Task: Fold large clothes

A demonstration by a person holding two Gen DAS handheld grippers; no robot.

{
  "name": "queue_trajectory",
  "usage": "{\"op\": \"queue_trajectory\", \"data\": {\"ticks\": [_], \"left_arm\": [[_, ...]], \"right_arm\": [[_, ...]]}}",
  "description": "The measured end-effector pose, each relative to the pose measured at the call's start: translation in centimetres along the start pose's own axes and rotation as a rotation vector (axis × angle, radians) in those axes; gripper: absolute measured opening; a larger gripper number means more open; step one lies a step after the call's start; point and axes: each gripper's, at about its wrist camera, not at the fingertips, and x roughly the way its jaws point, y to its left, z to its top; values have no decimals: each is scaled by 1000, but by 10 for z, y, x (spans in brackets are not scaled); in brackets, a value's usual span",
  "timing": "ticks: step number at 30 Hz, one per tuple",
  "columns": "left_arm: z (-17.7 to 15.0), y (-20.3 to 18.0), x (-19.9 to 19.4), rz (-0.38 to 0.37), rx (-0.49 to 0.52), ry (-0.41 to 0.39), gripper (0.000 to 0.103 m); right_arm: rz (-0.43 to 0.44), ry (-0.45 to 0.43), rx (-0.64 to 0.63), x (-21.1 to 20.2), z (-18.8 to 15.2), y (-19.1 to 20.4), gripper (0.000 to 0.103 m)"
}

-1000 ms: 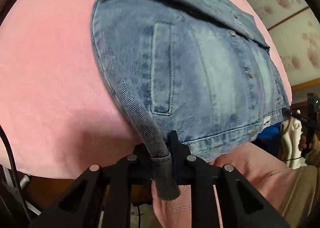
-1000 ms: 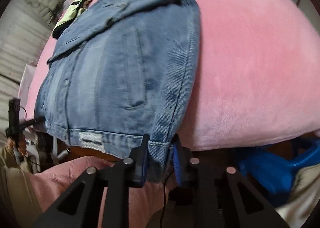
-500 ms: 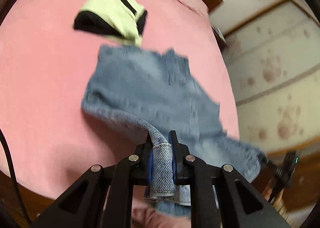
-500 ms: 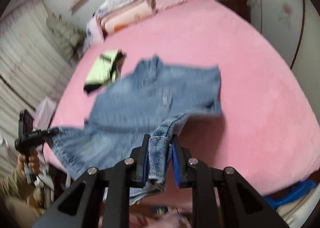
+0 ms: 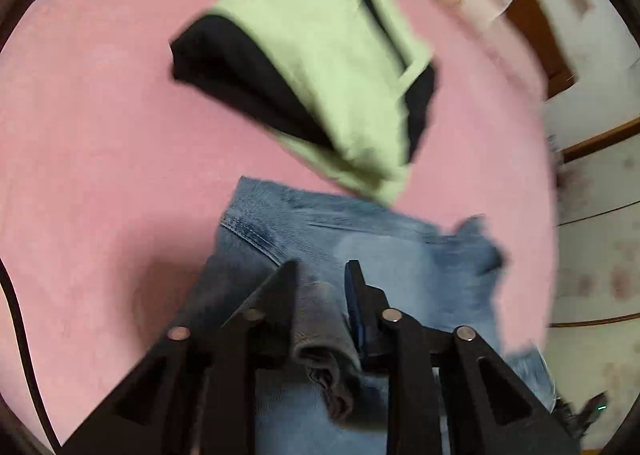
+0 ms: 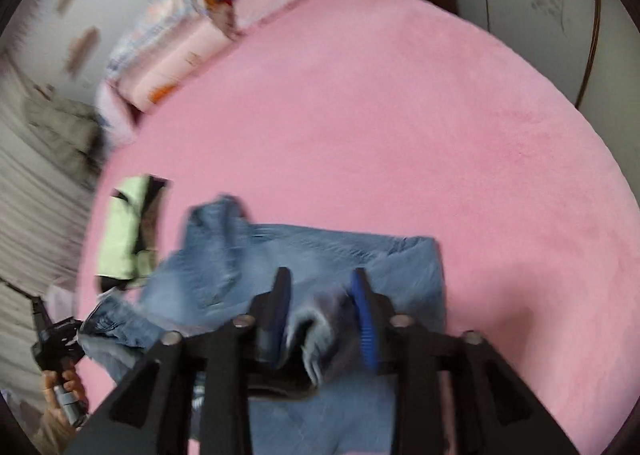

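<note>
both grippers, left gripper and right gripper, have jaws spread around bunched hem corners of the denim jacket, which stretches crosswise directly ahead on the pink bed.

Likely bedroom: pink bed, pillows

Jacket on the bed — folded garment just behind it, pillows at the far end

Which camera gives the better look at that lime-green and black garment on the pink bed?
The left wrist view: the lime-green and black garment fills the upper frame, though blurred. The right wrist view shows it small at the left, beside the blue denim jacket.
</note>
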Motion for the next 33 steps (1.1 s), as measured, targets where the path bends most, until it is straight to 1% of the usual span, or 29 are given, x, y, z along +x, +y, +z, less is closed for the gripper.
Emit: {"op": "queue_trajectory", "data": {"ticks": [1, 2, 3, 4, 6, 7, 9, 11, 14, 16, 19, 21, 22, 23, 26, 31, 33], "left_arm": [[3, -2, 15, 15, 13, 18, 39], [5, -3, 26, 22, 25, 20, 43], [5, -3, 31, 26, 34, 12, 47], [7, -4, 32, 34, 47, -9, 52], [13, -5, 28, 1, 90, -49, 62], [16, -6, 28, -7, 110, -58, 64], [18, -11, 24, -6, 209, -66, 66], [16, -14, 24, -7, 284, -60, 68], [16, -14, 28, -21, 331, -50, 68], [16, -16, 29, -30, 347, -53, 68], [15, -22, 36, -69, 411, -13, 68], [12, -28, 40, -81, 485, 18, 68], [8, -31, 37, -99, 542, 34, 68], [6, -32, 34, -118, 578, 46, 68], [3, -28, 27, -162, 651, 86, 70], [13, -25, 26, -247, 680, 151, 76], [18, -22, 23, -309, 686, 170, 77]], "right_arm": [[-18, 7, -6, 16, 6, -4, 36], [-25, 16, -14, 27, 8, -8, 36], [-27, 29, -15, 39, 13, -14, 36], [-24, 37, -14, 44, 12, -17, 36], [-8, 45, -15, 52, 13, -29, 36], [-1, 59, -24, 57, 11, -34, 36], [9, 94, -56, 66, 6, -40, 36], [17, 146, -101, 79, -4, -41, 36], [7, 183, -152, 91, -14, -36, 36], [-10, 184, -183, 100, -16, -30, 36], [-11, 172, -200, 111, -14, -23, 36], [-22, 170, -207, 118, -12, -21, 37], [-30, 171, -212, 121, -12, -19, 38], [-33, 169, -216, 122, -12, -19, 39], [-24, 160, -205, 121, -14, -20, 41], [39, 154, -106, 117, -11, -31, 42], [51, 156, -80, 116, -11, -33, 42]]}}
